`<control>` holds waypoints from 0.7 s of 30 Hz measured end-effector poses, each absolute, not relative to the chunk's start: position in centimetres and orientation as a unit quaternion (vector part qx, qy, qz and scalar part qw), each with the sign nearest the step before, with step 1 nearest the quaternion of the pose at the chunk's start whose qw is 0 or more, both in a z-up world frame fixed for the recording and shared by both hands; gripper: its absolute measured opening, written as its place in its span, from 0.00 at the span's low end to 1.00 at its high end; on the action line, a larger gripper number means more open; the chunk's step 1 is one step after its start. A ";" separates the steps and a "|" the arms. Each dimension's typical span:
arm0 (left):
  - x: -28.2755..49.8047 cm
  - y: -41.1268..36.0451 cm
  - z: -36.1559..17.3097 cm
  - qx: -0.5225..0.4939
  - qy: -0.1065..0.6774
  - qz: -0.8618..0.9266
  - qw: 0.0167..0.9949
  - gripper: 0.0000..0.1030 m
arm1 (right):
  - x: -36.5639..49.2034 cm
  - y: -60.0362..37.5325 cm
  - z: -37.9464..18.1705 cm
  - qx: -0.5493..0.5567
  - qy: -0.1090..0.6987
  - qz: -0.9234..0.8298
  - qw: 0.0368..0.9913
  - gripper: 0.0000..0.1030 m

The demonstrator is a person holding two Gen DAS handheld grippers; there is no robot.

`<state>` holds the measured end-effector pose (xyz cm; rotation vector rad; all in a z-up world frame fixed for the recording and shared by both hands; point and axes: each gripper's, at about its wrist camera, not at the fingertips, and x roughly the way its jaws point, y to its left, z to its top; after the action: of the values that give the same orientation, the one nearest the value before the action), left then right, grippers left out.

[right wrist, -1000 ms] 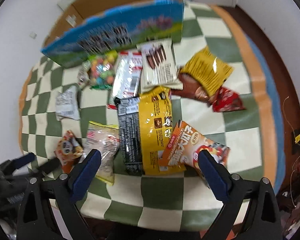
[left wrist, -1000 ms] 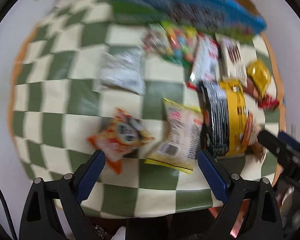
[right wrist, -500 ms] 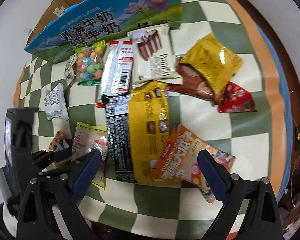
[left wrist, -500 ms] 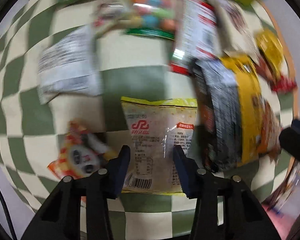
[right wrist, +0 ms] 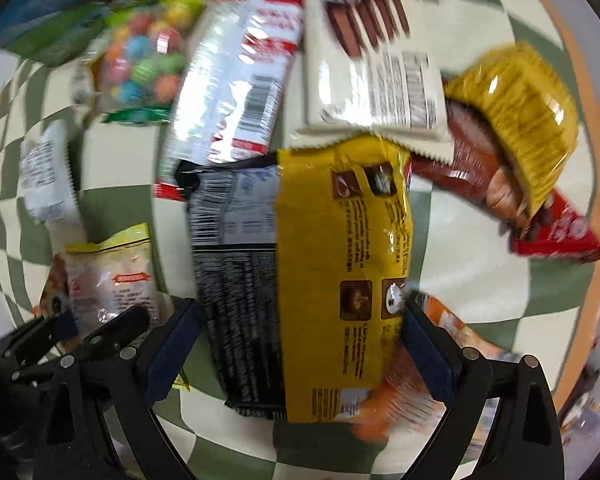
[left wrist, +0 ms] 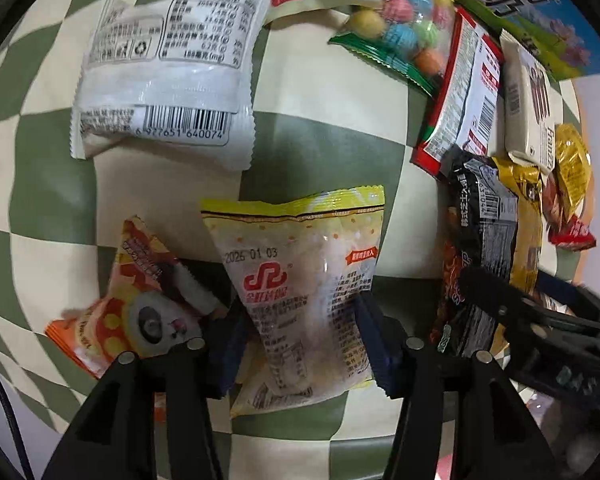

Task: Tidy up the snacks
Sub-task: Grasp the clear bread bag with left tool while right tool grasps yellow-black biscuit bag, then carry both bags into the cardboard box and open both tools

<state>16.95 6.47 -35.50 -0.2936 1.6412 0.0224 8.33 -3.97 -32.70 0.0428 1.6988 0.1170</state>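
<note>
Pale yellow-edged packet (left wrist: 300, 292) lies lengthwise along left gripper (left wrist: 300, 344); fingers opening, straddling its sides.

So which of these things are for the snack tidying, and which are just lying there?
For the job: pale pouch, panda pack, white pack, candy bag, yellow-black pack, wafer pack, red pack; maybe the blue box.
Just there: checked cloth, black cable.
</note>
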 end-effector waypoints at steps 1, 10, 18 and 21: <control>16.6 6.9 -35.6 -0.133 0.727 0.009 0.674 0.46 | 8.4 -4.2 -33.3 0.031 0.757 0.049 0.651 0.95; 14.8 6.3 -32.4 -0.104 0.705 0.008 0.701 0.30 | 7.2 -4.8 -32.6 0.059 0.735 0.042 0.674 0.85; 14.5 7.0 -31.7 -0.080 0.709 -0.027 0.700 0.29 | 5.7 -5.9 -28.1 0.092 0.698 0.038 0.709 0.85; 15.0 6.6 -34.3 -0.091 0.733 -0.040 0.673 0.42 | 5.6 -6.3 -27.4 0.076 0.694 0.026 0.716 0.85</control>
<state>14.98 6.56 -34.30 -0.2058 1.6503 -0.0897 5.61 -6.31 -27.43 0.1683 1.5364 0.0583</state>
